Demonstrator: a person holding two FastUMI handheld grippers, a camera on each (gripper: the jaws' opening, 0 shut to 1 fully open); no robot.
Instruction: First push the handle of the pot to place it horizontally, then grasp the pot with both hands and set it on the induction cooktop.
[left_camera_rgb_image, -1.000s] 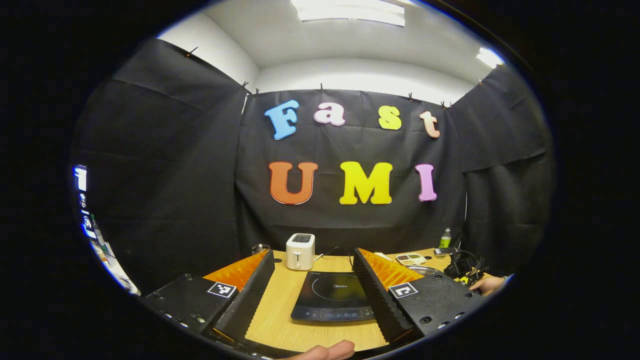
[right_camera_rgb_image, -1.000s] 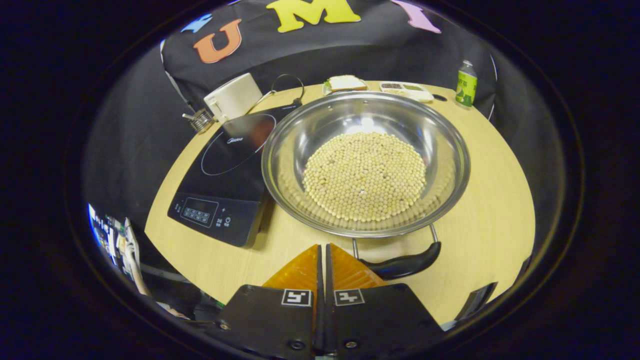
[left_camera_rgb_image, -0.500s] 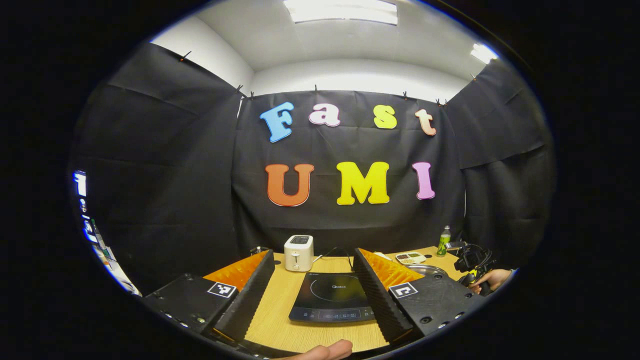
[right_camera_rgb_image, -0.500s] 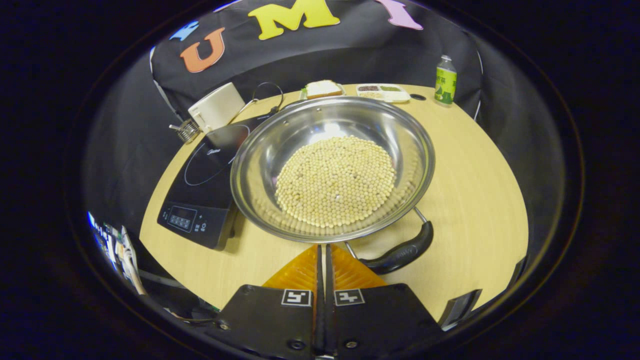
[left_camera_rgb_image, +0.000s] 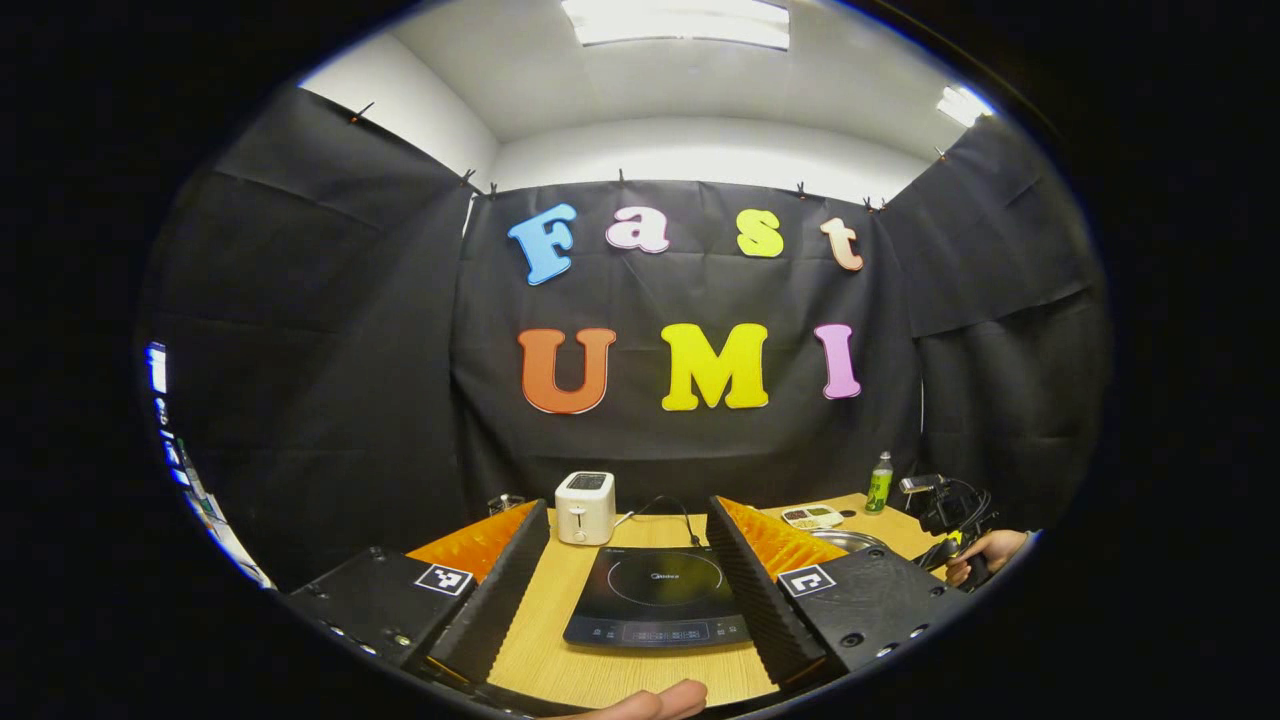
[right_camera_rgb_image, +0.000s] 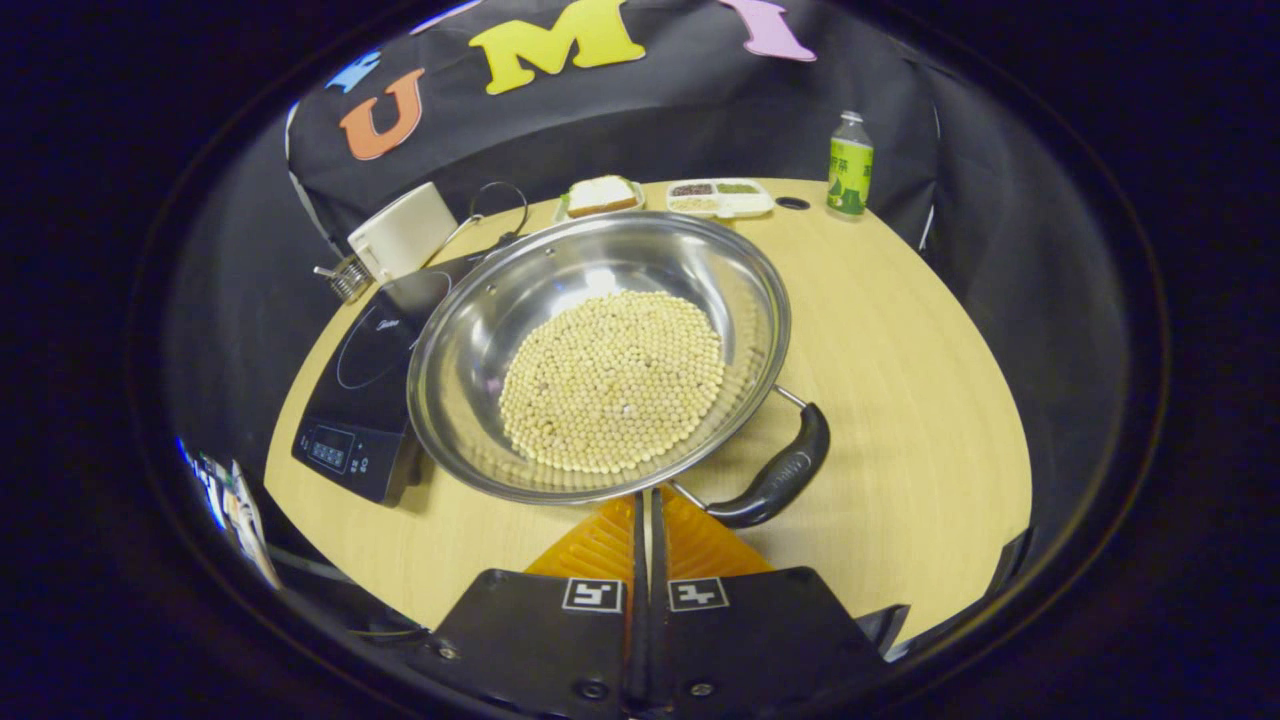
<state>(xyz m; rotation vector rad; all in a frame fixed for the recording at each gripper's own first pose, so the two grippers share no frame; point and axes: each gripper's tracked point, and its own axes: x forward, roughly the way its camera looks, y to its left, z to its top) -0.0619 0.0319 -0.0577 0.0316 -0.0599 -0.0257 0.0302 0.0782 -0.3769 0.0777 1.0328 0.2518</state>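
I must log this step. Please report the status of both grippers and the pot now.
Left gripper open, above cooktop. Right gripper shut, empty, beside pot handle. Pot of beans on table, overlapping cooktop edge. Nothing blocking.

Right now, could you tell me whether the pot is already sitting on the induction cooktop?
No, the pot rests on the table beside the induction cooktop.

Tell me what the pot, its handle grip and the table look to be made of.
Pot: polished metal, likely stainless steel, since its inner wall mirrors the ceiling light. Handle grip: dark and slightly glossy, probably plastic or a similar moulded material, held on thin bare-metal rods. Table: pale wood-grain top with a matte look; whether solid wood or laminate cannot be told.
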